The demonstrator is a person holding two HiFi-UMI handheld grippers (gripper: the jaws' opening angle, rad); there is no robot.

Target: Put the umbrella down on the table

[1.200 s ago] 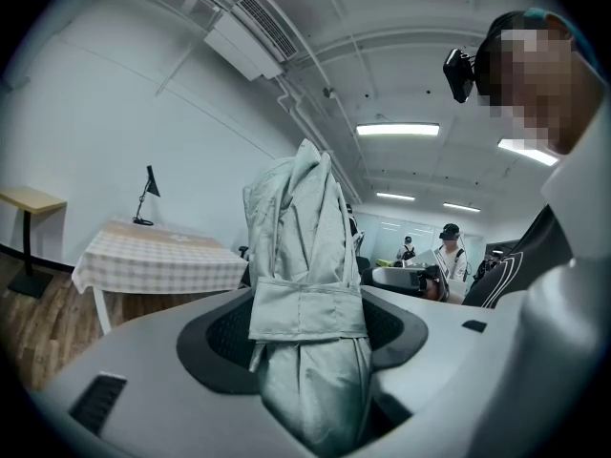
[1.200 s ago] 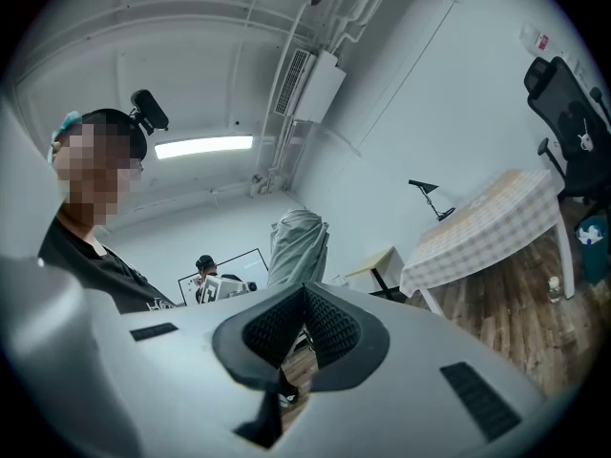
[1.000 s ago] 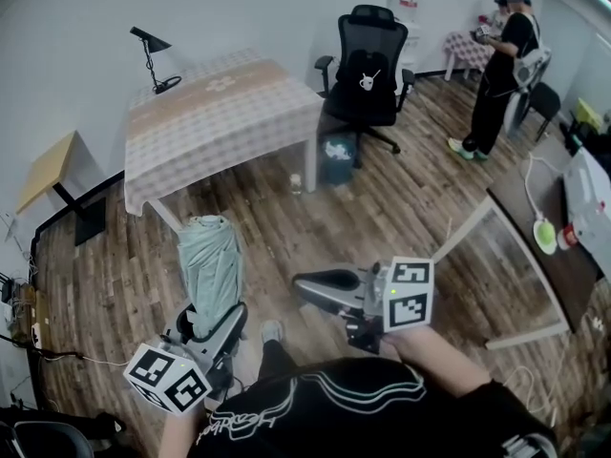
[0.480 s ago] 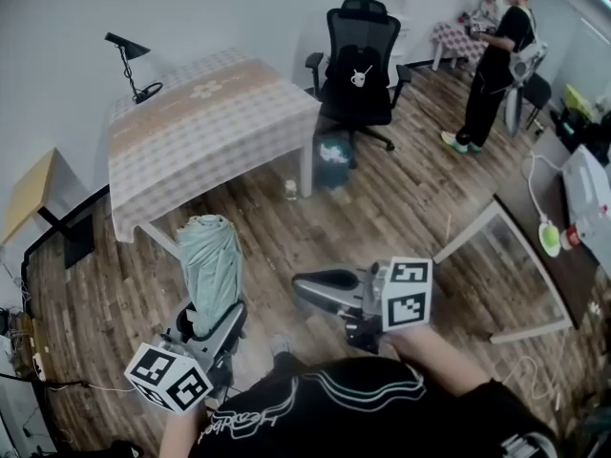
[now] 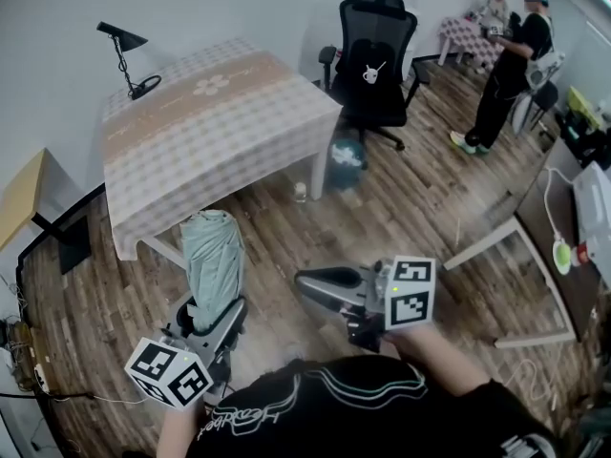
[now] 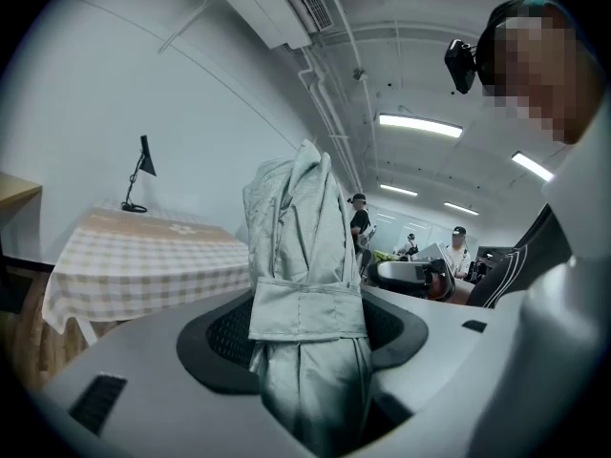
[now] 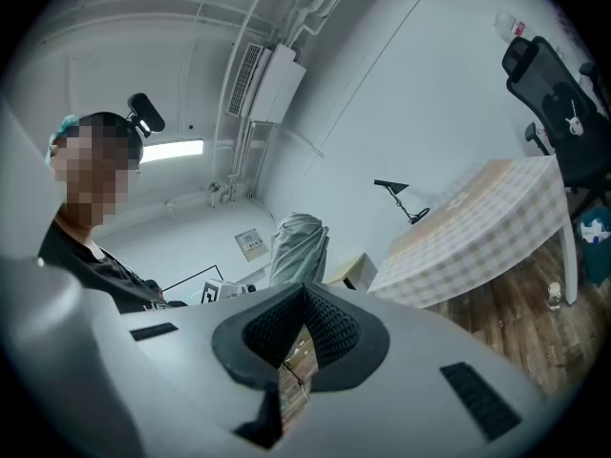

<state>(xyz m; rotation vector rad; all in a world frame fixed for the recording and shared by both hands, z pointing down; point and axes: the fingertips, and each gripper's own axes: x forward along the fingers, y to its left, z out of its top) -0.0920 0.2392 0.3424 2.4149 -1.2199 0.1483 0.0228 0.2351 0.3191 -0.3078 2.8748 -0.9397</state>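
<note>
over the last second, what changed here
Both grippers have moved toward the table: it looks nearer, its cloth hem now just above the umbrella's top in the head view. Nothing was taken or let go. The left gripper stays shut on the upright umbrella; the right gripper's jaws stay together, empty.

Black shirt (image 5: 363,410), white swirl lines

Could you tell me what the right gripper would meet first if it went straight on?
Probably the folded umbrella in the left gripper: it stands right ahead of the right gripper and its shut jaws, though depth is unclear and it might pass beside it.
</note>
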